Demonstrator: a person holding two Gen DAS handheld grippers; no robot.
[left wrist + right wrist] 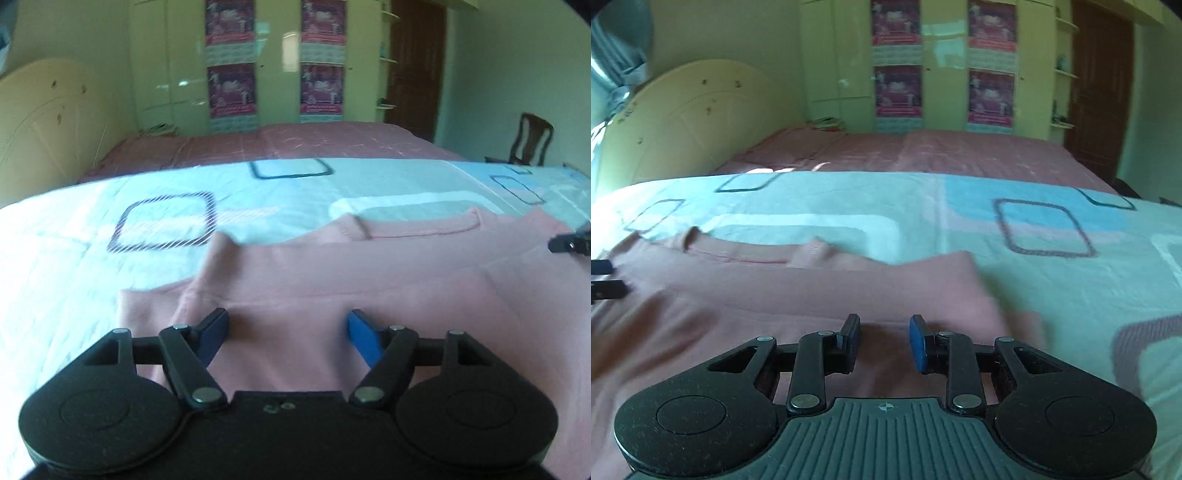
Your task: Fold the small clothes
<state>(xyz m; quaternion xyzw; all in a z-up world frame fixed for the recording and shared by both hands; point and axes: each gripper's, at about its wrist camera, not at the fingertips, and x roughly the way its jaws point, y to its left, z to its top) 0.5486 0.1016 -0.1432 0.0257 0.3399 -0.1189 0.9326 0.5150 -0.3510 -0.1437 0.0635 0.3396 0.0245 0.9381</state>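
Pink knitted fabric, one small sweater (369,280), was seen spread on a pale patterned bedsheet (74,258) beneath the left gripper (288,325), jaws apart, empty. From the right wrist, the right gripper (885,332) was seen narrowly parted, empty, bare sheet beyond the sweater's right edge.

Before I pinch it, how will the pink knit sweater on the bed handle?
The pink knit sweater is probably floppy: it lies flat with soft creases, so it should sag from either gripper. It looks light. On the smooth patterned bedsheet it may slide or bunch when pushed.
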